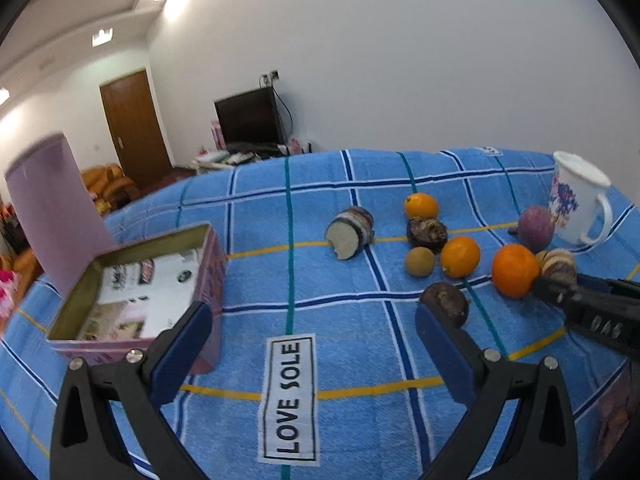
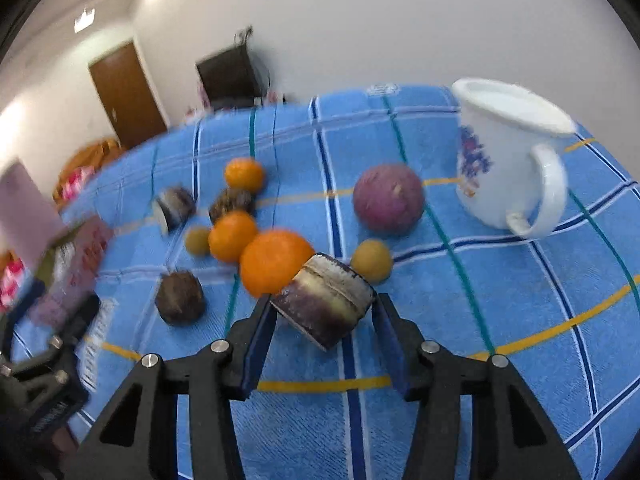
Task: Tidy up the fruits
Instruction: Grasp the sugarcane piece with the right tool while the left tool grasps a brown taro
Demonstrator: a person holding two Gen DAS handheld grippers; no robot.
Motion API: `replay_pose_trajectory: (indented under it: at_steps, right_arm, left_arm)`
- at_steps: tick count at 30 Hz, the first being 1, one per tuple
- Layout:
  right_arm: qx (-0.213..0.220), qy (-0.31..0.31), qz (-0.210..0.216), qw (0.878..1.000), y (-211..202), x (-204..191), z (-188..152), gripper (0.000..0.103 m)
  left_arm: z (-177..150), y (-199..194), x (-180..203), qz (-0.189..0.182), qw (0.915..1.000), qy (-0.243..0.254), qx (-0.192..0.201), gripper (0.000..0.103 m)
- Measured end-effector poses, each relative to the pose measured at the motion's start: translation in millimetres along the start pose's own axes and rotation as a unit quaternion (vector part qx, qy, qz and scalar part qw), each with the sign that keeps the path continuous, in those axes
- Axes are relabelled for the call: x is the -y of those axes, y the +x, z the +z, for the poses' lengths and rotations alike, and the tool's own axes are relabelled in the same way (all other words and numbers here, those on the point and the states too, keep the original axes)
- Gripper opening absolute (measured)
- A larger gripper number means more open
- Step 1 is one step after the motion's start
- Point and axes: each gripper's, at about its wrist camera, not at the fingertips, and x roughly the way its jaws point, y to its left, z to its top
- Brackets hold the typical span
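Fruits lie scattered on the blue checked cloth (image 1: 320,360). My right gripper (image 2: 322,306) is shut on a short purple sugarcane piece (image 2: 326,300), which lies tilted between the blue pads next to an orange (image 2: 272,266). In the left wrist view this gripper (image 1: 554,286) comes in from the right, beside the same orange (image 1: 514,270). My left gripper (image 1: 314,314) hangs open over bare cloth with nothing in it; a dark round fruit (image 1: 446,302) sits just beyond its right finger. An open pink tin box (image 1: 132,300) stands at the left, beside its left finger.
A second sugarcane piece (image 1: 352,232), two more oranges (image 1: 460,256), a small tan fruit (image 1: 419,262), a dark fruit (image 1: 426,232) and a purple round fruit (image 2: 388,198) lie mid-table. A white flowered mug (image 2: 508,152) stands at the right. The tin's lid (image 1: 52,212) stands upright.
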Motion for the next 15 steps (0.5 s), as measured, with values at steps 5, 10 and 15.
replay_pose_trajectory:
  at_steps: [5, 10, 15]
  right_arm:
    - [0.047, 0.034, -0.003, 0.998, -19, 12, 5, 0.052]
    - [0.079, 0.04, -0.023, 0.996, -32, 16, 7, 0.052]
    - [0.091, 0.037, -0.031, 0.995, -39, 16, 9, 0.052]
  left_arm:
    - [10, 4, 20, -0.025, 0.9996, 0.014, -0.003, 0.096]
    - [16, 25, 65, -0.045, 0.9967, 0.053, -0.043, 0.086]
    - [10, 51, 88, -0.033, 0.9914, 0.079, -0.099, 0.069]
